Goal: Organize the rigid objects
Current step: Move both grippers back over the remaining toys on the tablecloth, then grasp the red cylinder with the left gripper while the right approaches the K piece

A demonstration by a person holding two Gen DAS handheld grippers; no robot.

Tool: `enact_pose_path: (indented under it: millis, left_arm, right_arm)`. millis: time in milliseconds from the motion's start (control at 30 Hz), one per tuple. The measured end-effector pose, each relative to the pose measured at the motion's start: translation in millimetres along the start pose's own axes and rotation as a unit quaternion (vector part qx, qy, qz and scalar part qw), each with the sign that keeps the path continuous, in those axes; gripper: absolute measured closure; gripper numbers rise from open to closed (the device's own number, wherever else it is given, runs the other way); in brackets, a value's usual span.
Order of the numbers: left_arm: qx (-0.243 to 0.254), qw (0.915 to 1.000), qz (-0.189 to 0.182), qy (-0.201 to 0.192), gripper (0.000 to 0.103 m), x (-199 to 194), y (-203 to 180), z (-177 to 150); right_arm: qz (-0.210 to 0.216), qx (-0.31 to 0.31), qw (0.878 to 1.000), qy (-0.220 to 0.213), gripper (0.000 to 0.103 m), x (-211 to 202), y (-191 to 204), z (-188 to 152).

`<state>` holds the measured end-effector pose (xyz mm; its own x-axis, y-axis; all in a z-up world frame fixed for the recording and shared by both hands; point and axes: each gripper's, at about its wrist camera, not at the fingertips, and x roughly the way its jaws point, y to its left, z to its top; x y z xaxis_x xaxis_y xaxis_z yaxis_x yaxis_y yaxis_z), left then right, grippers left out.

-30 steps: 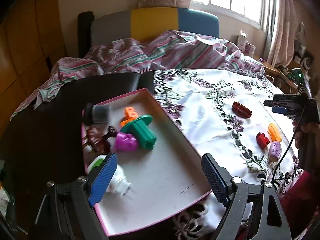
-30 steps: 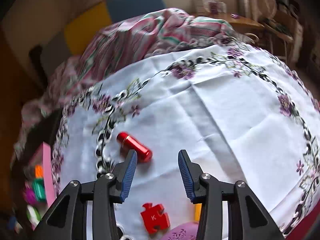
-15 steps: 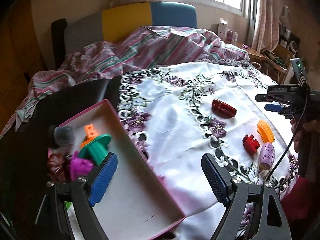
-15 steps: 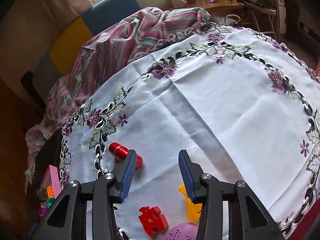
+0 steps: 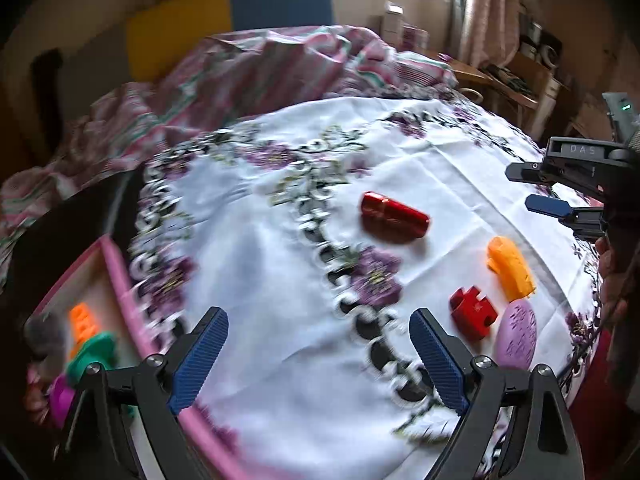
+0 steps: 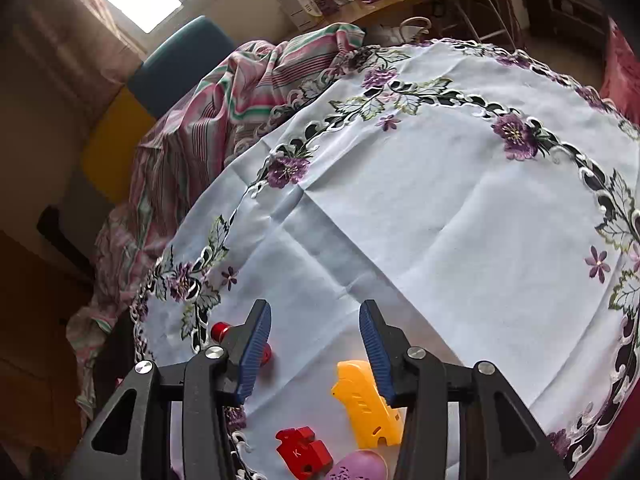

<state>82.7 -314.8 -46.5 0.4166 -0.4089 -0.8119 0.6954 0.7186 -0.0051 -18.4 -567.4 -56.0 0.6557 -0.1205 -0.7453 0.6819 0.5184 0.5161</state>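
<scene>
- The white cloth (image 6: 440, 216) with purple flowers covers the round table, and its far side is a big bare patch with lots of room. Its edge curves down on the right, where red fabric shows below.
- The striped blanket (image 5: 256, 76) lies bunched up past the far edge of the cloth.
- The pink box (image 5: 120, 280) sits at the left edge of the cloth. It is blurry and cut off by the picture edge. Some small toys are inside it, an orange one and a green one, but they are hard to make out.
- The left claw (image 5: 318, 354) is spread wide and holds nothing. It hangs over the near part of the cloth.
- The right claw (image 6: 314, 350) is also apart and holds nothing. It hangs above the toys.
- The red tube (image 5: 394, 214) lies on its side in the middle of the cloth. In the right claw's view one finger hides most of it.
- The orange toy (image 6: 366, 410) lies flat near the cloth's near edge.
- The purple egg (image 5: 516, 334) touches the orange toy's end. It is cut off in the right view.
- The red puzzle piece (image 6: 304, 452) lies just beside the egg and has a letter K on it.
</scene>
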Motion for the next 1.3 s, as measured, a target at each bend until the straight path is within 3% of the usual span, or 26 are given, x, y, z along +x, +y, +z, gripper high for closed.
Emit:
enact_pose_path:
  millis: [133, 367, 633, 733, 767, 800, 967, 1300]
  left_arm:
    - [0.044, 0.9989, -0.013, -0.004, 0.003, 20.5, -20.9, 17.7]
    - [0.131, 0.9906, -0.037, -0.004, 0.001, 63.4, -51.5, 49.4]
    - [0.160, 0.9854, -0.056, 0.014, 0.001, 106.9, -64.8, 71.2]
    - [0.151, 0.9861, -0.067, 0.016, 0.006, 117.6, -64.6, 74.5]
    - [0.149, 0.9862, -0.070, 0.018, 0.020, 120.3, -64.5, 75.0]
    - [0.145, 0.9860, -0.077, 0.026, 0.028, 124.7, -64.6, 75.5]
    - [0.117, 0.9884, -0.093, 0.024, 0.028, 119.8, -59.0, 68.3]
    - [0.031, 0.9979, -0.054, 0.016, 0.028, 64.2, -24.2, 24.4]
  right_arm:
    - [0.013, 0.020, 1.000, 0.001, 0.053, -0.8, -6.6, 2.1]
    - [0.034, 0.027, 0.999, 0.013, 0.053, 1.6, -6.6, 1.9]
    - [0.038, 0.028, 0.999, 0.005, 0.052, -0.5, -7.8, 3.7]
    - [0.038, 0.026, 0.999, -0.002, 0.052, -2.6, -6.9, 4.2]
    - [0.038, 0.026, 0.999, -0.002, 0.052, -2.4, -6.7, 4.3]
    - [0.039, 0.026, 0.999, -0.001, 0.052, -2.4, -6.9, 4.4]
    - [0.031, 0.014, 0.999, -0.002, 0.052, -1.4, -3.9, 4.9]
    - [0.051, 0.012, 0.999, 0.001, 0.052, -0.4, -3.4, 7.4]
